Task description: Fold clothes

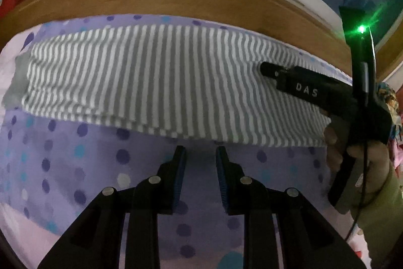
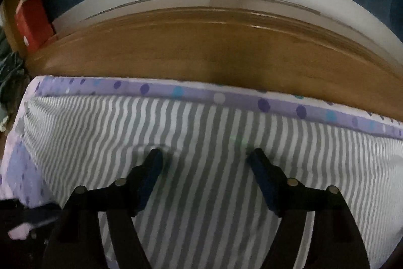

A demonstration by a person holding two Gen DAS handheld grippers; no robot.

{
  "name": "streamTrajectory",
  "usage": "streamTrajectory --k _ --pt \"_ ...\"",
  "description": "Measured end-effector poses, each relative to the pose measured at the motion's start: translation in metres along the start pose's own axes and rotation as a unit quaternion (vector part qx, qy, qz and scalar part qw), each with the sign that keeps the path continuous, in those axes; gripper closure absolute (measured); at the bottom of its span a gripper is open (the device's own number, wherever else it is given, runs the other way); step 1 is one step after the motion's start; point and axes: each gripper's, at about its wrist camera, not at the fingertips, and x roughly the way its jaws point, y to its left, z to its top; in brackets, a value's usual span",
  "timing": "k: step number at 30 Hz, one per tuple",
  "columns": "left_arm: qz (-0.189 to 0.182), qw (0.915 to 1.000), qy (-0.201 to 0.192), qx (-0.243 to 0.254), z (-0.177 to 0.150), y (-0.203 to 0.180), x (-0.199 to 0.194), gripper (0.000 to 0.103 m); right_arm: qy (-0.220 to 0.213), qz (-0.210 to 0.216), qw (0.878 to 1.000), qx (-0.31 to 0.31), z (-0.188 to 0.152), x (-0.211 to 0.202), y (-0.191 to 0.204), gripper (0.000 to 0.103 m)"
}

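One striped garment is lying folded into a long band across the dotted purple bedsheet, with at least one more fold apparently remaining. It is stretching just ahead of the left gripper, whose jaws are standing narrowly parted over bare sheet, gripping nothing. It is spreading beneath and between the right gripper, whose jaws are gaping wide without pinching the cloth. No containers are showing in either view.
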Motion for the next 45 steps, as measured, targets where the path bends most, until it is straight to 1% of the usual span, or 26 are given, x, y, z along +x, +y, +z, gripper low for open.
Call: streamTrajectory --k 2,4,7,9,11,13,14,15,17,19,21,23,24,26,29,32,34,36,38,39,40,42,45 --pt "-0.011 0.9999 -0.01 -0.005 0.0 0.003 -0.009 0.079 0.005 -0.001 1.0 0.003 0.0 -0.003 0.001 0.029" --pt "-0.019 0.9995 -0.025 -0.001 0.011 0.007 -0.018 0.079 0.008 0.019 1.0 0.019 -0.003 -0.012 0.0 0.03" --pt "-0.011 0.9987 -0.049 0.013 0.031 0.018 -0.022 0.079 0.001 0.044 0.998 0.05 -0.014 -0.032 0.0 0.03" --pt "-0.005 0.9987 -0.048 0.015 0.045 0.033 -0.012 0.079 -0.004 0.045 0.997 0.055 -0.025 -0.04 0.009 0.03" --pt "-0.002 0.999 -0.04 0.019 0.054 0.048 -0.001 0.078 -0.005 0.037 0.998 0.05 -0.037 -0.043 0.024 0.03" --pt "0.003 0.9994 -0.021 0.027 0.057 0.063 0.011 0.079 0.008 0.021 0.999 0.047 -0.051 -0.04 0.036 0.03" --pt "-0.001 0.9994 -0.012 0.034 0.057 0.068 0.015 0.079 0.014 0.012 0.999 0.05 -0.062 -0.04 0.045 0.03" --pt "-0.011 0.9989 -0.012 0.044 0.053 0.073 0.014 0.079 0.004 -0.01 0.999 0.041 -0.072 -0.043 0.057 0.03" --pt "-0.03 0.9974 -0.013 0.064 0.047 0.082 0.014 0.079 0.004 -0.042 0.999 0.026 -0.082 -0.046 0.07 0.03" --pt "-0.042 0.9953 -0.014 0.086 0.04 0.087 0.011 0.079 0.01 -0.045 0.998 0.042 -0.086 -0.046 0.07 0.03" --pt "-0.051 0.9935 -0.002 0.102 0.037 0.089 0.008 0.079 0.02 -0.046 0.997 0.052 -0.085 -0.049 0.069 0.03" --pt "-0.073 0.9916 0.013 0.106 0.04 0.091 0.002 0.079 0.032 -0.059 0.997 0.049 -0.088 -0.055 0.072 0.03" --pt "-0.08 0.9904 0.006 0.112 0.047 0.09 -0.002 0.079 0.035 -0.066 0.996 0.046 -0.088 -0.059 0.075 0.03" --pt "-0.091 0.9878 -0.01 0.126 0.059 0.087 -0.011 0.078 0.024 -0.067 0.997 0.043 -0.083 -0.073 0.084 0.03" --pt "-0.079 0.987 -0.037 0.135 0.08 0.094 -0.014 0.078 -0.003 -0.064 0.997 0.046 -0.06 -0.078 0.101 0.03" --pt "-0.05 0.9893 -0.04 0.131 0.097 0.105 -0.001 0.078 -0.009 -0.047 0.997 0.057 -0.035 -0.059 0.118 0.03" --pt "-0.033 0.99 -0.031 0.134 0.096 0.114 0.005 0.078 0.002 -0.05 0.997 0.054 -0.028 -0.042 0.132 0.03" --pt "-0.017 0.9905 -0.021 0.134 0.095 0.122 0.012 0.078 0.019 -0.063 0.997 0.046 -0.03 -0.028 0.146 0.03" --pt "-0.017 0.9917 -0.009 0.127 0.093 0.132 0.02 0.078 0.03 -0.064 0.997 0.041 -0.04 -0.02 0.155 0.03" --pt "-0.027 0.992 -0.014 0.122 0.091 0.136 0.019 0.078 0.016 -0.071 0.996 0.042 -0.046 -0.022 0.159 0.03" --pt "-0.037 0.9923 -0.016 0.117 0.09 0.14 0.019 0.078 0.011 -0.074 0.996 0.044 -0.052 -0.023 0.16 0.03" --pt "-0.047 0.9929 -0.013 0.108 0.091 0.144 0.018 0.078 0.014 -0.064 0.996 0.058 -0.056 -0.026 0.157 0.03" --pt "-0.047 0.9926 -0.011 0.112 0.09 0.142 0.017 0.078 0.028 -0.046 0.996 0.078 -0.059 -0.032 0.149 0.03"
